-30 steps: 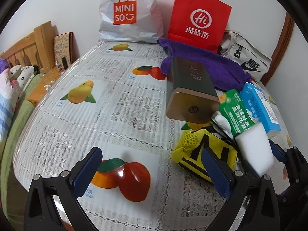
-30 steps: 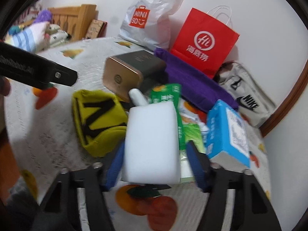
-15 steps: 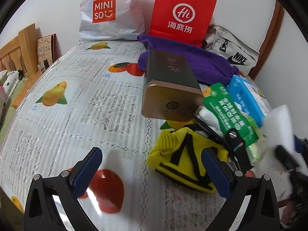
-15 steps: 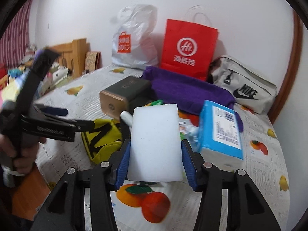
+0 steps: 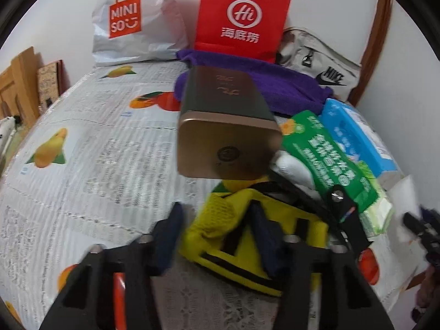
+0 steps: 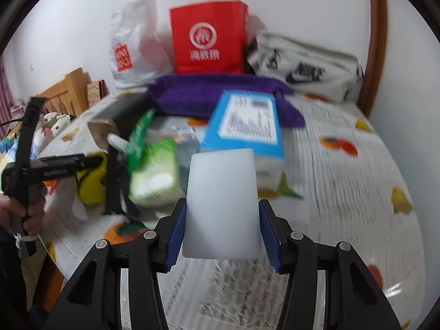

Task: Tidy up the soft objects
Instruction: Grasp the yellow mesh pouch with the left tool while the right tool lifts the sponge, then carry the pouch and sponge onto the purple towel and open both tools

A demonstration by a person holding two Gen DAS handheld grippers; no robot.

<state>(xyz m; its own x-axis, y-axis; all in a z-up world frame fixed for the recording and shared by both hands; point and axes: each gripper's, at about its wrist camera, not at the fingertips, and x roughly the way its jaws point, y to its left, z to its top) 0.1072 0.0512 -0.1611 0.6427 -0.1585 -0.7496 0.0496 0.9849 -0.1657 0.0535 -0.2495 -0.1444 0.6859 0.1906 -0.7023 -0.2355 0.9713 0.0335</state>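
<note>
Two soft things taken at once

Right claw (image 6: 221,229) clenched on white sponge (image 6: 222,203), lifted clear of the bed (image 6: 357,192); left claw (image 5: 217,233) closing around yellow mesh pouch (image 5: 247,236) to lift it next.

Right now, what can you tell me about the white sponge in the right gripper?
The white sponge is a plain rectangular block with softly rounded corners, matte and foam-like, unmarked and clean. It stands upright between the blue pads of the right gripper, which press on its two long sides; nothing else touches it. It is held clear above the fruit-print tablecloth, in front of the blue tissue pack. Its back face is hidden.
</note>
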